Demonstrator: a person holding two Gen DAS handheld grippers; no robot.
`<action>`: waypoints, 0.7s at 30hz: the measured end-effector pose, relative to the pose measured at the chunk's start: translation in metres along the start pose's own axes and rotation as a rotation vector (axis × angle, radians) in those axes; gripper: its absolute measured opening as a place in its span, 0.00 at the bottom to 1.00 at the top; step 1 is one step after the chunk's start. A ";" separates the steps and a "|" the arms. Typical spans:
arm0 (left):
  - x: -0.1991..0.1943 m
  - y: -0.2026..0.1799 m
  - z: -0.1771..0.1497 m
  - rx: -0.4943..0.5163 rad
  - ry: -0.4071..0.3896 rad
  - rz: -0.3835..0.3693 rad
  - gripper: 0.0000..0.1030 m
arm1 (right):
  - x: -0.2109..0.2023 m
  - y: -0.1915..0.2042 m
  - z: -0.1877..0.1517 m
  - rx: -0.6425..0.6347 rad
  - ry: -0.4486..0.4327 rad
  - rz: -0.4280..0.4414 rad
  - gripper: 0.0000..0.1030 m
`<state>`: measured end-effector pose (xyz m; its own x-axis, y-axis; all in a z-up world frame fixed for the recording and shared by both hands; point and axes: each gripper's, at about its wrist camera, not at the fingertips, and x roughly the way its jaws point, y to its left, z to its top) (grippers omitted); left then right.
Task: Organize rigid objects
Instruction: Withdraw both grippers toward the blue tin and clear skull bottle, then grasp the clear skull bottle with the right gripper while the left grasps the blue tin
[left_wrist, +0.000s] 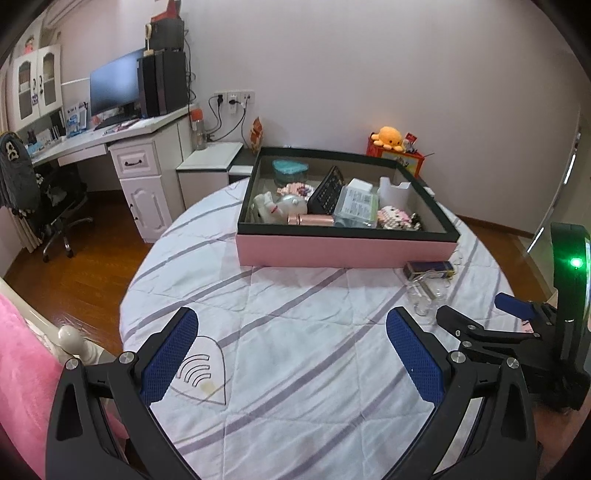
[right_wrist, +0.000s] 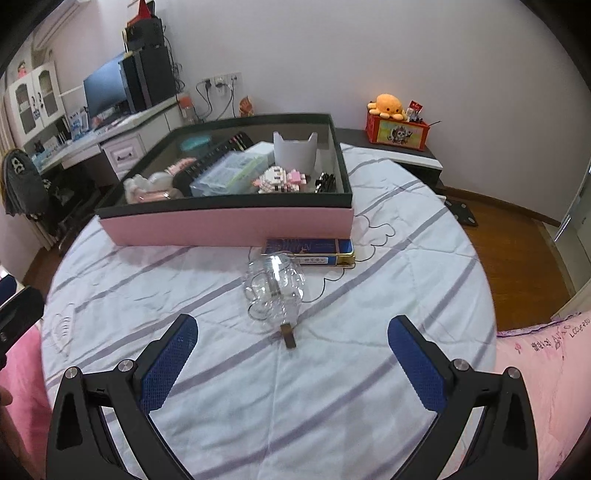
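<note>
Both grippers hang over the striped quilt (right_wrist: 332, 387), and both are spread wide with nothing between the blue pads: the left gripper (left_wrist: 291, 354) over bare cloth beside a stitched heart (left_wrist: 203, 369), the right gripper (right_wrist: 291, 358) lined up on the glass piece (right_wrist: 275, 288). From the left wrist view the right gripper also shows at the right edge, fingers parted, a green light (left_wrist: 575, 263) glowing on its body. Just ahead of the right gripper, that clear glass piece lies on its side on the quilt, a small brown tab at its near end. Touching or just behind it sits a flat blue tin (right_wrist: 310, 251) with a gold rim, right up against the front wall of the box (right_wrist: 229, 225). The box is pink outside, dark along its rim, and already well filled: a white plush (left_wrist: 264, 208) at the left, a pink tube (left_wrist: 310, 220) at the front, a black keypad (left_wrist: 327, 192) leaning, a clear packet (left_wrist: 356, 206), a brick-built pink figure (right_wrist: 280, 181), a white cat-eared holder (right_wrist: 295, 153), a teal-lidded jar (left_wrist: 290, 170) at the back. Beyond the bed, an orange plush octopus (right_wrist: 388, 105) sits on a red box (right_wrist: 397, 131) by the wall, and far left stands a desk (left_wrist: 110, 136) with a dark monitor (left_wrist: 114, 85).
</note>
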<state>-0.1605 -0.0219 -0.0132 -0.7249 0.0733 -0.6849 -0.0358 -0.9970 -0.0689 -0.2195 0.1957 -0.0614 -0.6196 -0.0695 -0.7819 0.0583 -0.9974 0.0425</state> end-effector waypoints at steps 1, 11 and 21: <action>0.006 -0.001 0.000 0.000 0.008 0.000 1.00 | 0.004 0.000 0.000 -0.002 0.005 0.001 1.00; 0.062 -0.008 -0.001 0.008 0.083 0.020 1.00 | 0.049 0.001 0.008 -0.012 0.050 0.004 0.97; 0.087 -0.014 0.000 0.024 0.114 0.017 1.00 | 0.059 0.005 0.012 -0.060 0.023 0.015 0.60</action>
<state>-0.2233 -0.0019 -0.0715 -0.6428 0.0577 -0.7639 -0.0414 -0.9983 -0.0405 -0.2651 0.1861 -0.0995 -0.5998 -0.0830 -0.7958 0.1144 -0.9933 0.0174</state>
